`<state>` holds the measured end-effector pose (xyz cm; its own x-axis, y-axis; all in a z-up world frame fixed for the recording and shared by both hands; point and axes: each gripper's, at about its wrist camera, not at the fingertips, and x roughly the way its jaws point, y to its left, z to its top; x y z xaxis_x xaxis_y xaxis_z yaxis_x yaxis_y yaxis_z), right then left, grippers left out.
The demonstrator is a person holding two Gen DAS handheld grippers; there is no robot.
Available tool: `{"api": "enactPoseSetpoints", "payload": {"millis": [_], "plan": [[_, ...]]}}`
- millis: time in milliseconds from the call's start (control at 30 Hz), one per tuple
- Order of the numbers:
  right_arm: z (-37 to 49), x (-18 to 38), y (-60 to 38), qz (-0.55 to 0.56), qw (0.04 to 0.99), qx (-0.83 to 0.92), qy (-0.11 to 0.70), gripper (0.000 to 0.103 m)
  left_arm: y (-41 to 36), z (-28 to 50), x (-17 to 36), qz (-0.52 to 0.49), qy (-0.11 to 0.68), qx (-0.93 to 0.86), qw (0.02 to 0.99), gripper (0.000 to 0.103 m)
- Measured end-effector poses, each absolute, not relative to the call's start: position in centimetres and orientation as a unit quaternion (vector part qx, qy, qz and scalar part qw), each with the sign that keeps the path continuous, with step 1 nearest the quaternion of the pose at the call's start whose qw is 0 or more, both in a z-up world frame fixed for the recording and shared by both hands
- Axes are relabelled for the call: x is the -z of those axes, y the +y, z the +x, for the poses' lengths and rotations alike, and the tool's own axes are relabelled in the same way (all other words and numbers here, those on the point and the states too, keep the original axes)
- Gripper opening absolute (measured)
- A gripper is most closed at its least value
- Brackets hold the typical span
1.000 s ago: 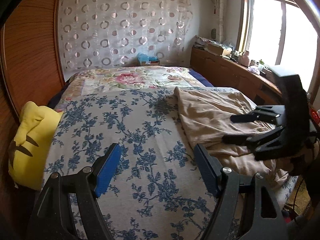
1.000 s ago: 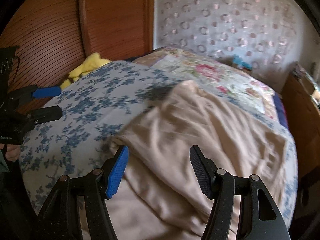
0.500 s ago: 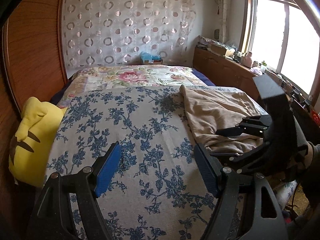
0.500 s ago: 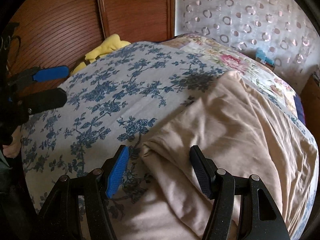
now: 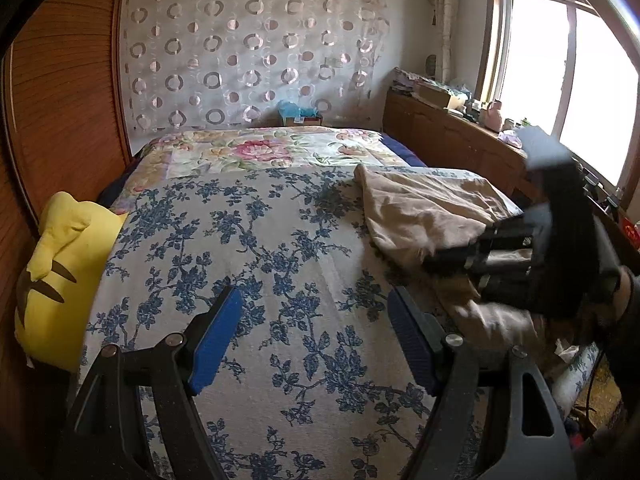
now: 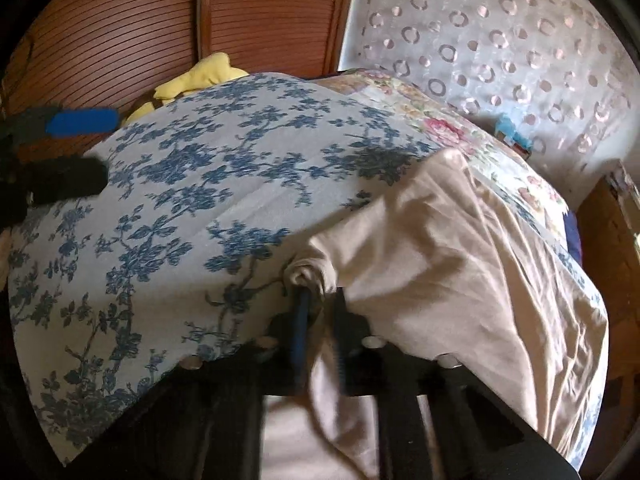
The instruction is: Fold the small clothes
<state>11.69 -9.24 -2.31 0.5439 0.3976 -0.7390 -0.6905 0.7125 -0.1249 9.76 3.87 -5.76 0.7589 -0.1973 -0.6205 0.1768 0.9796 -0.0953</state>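
A beige garment [image 5: 424, 216] lies crumpled on the right side of a bed with a blue floral cover [image 5: 248, 256]. In the right wrist view the garment [image 6: 460, 264] fills the right half. My right gripper [image 6: 320, 304] is shut on a bunched near-left edge of the garment; it also shows in the left wrist view [image 5: 440, 256]. My left gripper [image 5: 312, 336] is open and empty, over the bare cover left of the garment. It shows in the right wrist view [image 6: 76, 148] at the far left.
A yellow plush pillow [image 5: 60, 272] lies at the bed's left edge against a wooden wall panel [image 5: 60, 100]. A pink floral quilt [image 5: 264, 152] covers the far end. A wooden cabinet [image 5: 452, 140] with clutter runs along the right under a window [image 5: 568, 80].
My right gripper has moved down to the garment's near-left edge and closed on it. The left gripper has stayed open, almost still.
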Motion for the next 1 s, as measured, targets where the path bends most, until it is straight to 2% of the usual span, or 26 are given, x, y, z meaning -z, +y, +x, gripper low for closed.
{"api": "enactPoseSetpoints", "payload": {"millis": [267,467,600,900,933,1000], "plan": [[13.3,-3.9,-15.2,-0.153,0.900,-0.278,0.299,0.007,2.3,9.6,5.7,-0.008,0.334,0.113,0.936,0.076],[16.0,-6.5,-20.2,-0.154,0.925,-0.205,0.282,0.007,1.5,9.7,5.7,-0.008,0.336,0.125,0.933,0.076],[18.5,-6.4,-22.0,-0.161,0.931,-0.149,0.291,0.007,0.7,9.6,5.8,-0.002,0.339,0.134,0.931,0.076],[25.4,-1.0,-23.1,-0.118,0.923,-0.037,0.365,0.008,-0.6,9.4,6.1,0.007,0.348,0.144,0.926,0.076],[25.8,-0.8,-22.7,-0.121,0.920,-0.024,0.371,0.011,-0.7,9.4,6.0,0.007,0.348,0.147,0.926,0.076],[26.3,-1.0,-22.4,-0.112,0.918,-0.006,0.380,0.031,-0.9,9.3,6.0,0.005,0.348,0.152,0.925,0.076]]}}
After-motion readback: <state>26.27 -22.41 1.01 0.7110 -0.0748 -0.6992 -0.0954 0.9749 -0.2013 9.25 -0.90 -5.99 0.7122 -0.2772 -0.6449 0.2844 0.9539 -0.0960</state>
